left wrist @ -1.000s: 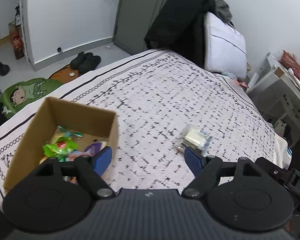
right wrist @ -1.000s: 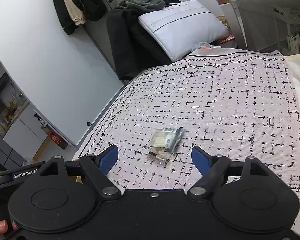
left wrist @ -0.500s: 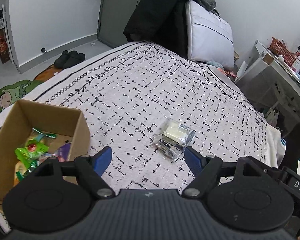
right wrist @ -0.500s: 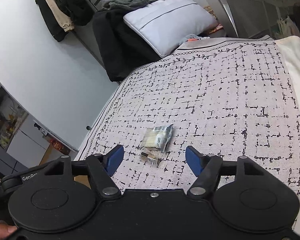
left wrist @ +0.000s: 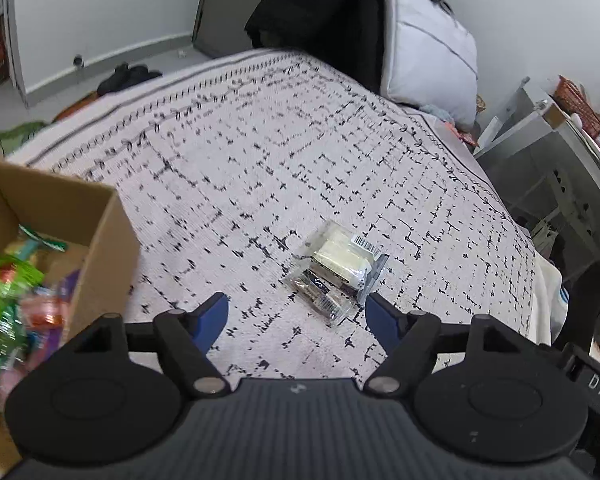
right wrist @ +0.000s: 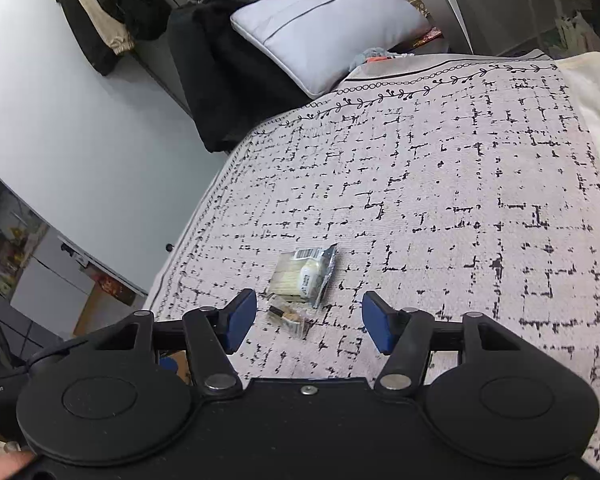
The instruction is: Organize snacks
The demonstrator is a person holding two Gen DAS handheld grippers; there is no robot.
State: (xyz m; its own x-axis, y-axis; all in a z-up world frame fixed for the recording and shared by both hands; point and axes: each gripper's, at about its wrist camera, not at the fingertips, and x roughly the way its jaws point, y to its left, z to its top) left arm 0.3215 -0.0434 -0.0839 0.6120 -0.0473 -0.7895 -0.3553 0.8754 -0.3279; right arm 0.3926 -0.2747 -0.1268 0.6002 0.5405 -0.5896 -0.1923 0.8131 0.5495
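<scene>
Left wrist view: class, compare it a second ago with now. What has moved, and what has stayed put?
The left gripper swung right: the cardboard box slid to the frame's left edge, and the two snack packets came between its fingers. Both grippers stayed open and empty; the packets stayed on the bedspread.

A bed with a black-patterned white cover fills the room, a pale pillow propped at its head. White walls surround it; dark shoes sit on the grey floor
</scene>
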